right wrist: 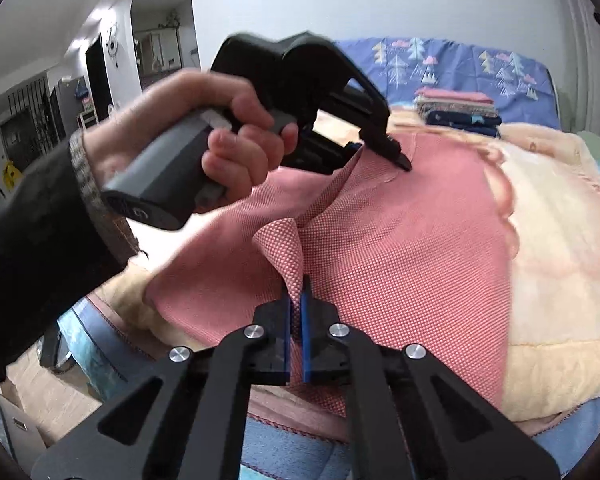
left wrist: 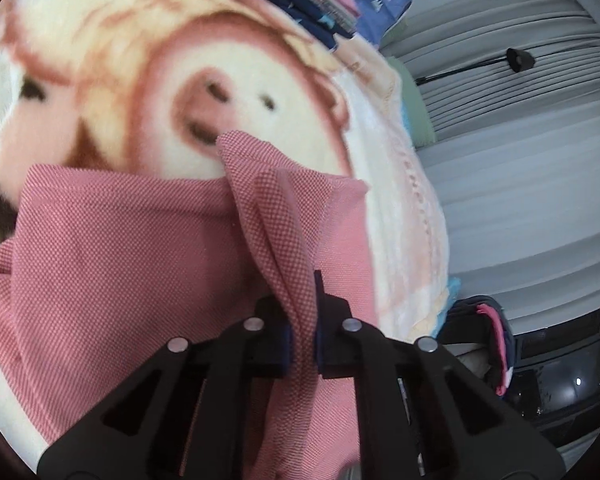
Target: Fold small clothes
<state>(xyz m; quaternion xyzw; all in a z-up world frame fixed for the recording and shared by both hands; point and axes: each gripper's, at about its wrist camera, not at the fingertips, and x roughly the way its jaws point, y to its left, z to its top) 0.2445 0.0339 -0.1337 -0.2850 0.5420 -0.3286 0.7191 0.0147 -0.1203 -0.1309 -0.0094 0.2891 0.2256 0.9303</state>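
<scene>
Both tongs are clenched on the same pink woven garment (right wrist: 412,248), which lies spread across a cream and peach fleece blanket printed with a cartoon pig (left wrist: 148,80) on the bed. Largest in view is that blanket, covering most of the bed, its edge hanging over a blue quilted layer (right wrist: 296,448) at the near side. On top of it, the pink garment spreads flat over the middle, with two raised peaks where it is pinched.

Near the head of the bed a blue sheet with a tree pattern (right wrist: 460,68) shows, and on it sits a stack of folded clothes (right wrist: 456,110), pink on top and navy at the bottom, well apart from the pink garment.

A hand in a dark sleeve (right wrist: 204,128) grips the grey handle of the left tongs (right wrist: 396,156), whose black tips bite a fold at the garment's far edge; in the left wrist view the left tongs (left wrist: 302,316) press a ridge of cloth between blue pads. Nearer, the right tongs (right wrist: 296,304) squeeze an upturned corner of the fabric.
</scene>
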